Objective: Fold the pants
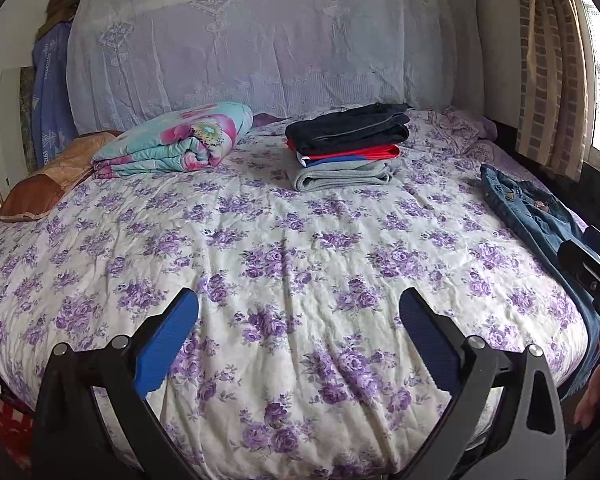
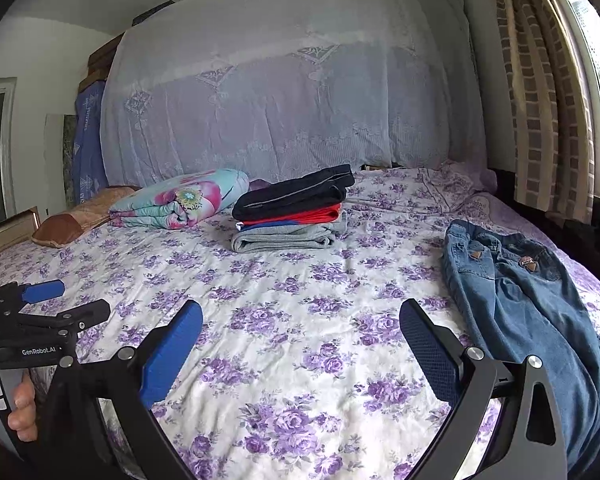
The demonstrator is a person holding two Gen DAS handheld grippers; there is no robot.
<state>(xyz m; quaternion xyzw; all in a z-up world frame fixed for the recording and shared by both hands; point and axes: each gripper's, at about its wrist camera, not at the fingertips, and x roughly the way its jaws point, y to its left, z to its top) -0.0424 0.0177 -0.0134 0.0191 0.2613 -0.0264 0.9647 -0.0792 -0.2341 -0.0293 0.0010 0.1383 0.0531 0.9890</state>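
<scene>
Reaching toward unfolded jeans (image 2: 528,312) at the bed's (image 2: 292,320) right edge.
Left hand-held gripper (image 1: 299,340) and right hand-held gripper (image 2: 301,350) both gape, empty; denim looks soft yet weighty, best pinched at the waistband (image 2: 496,242), probably elasticated.

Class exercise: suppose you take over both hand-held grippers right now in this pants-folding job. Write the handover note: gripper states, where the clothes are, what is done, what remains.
Left hand-held gripper: open, empty, hovering over the floral bedspread.
Right hand-held gripper: open, empty, just left of the jeans.
Jeans: unfolded and rumpled along the bed's right edge, waistband toward the headboard, legs running toward you.
Done: a stack of folded clothes sits mid-bed, dark item on top, red and grey below.
Left: grasp the jeans, flatten, fold them, probably add to the stack.
</scene>
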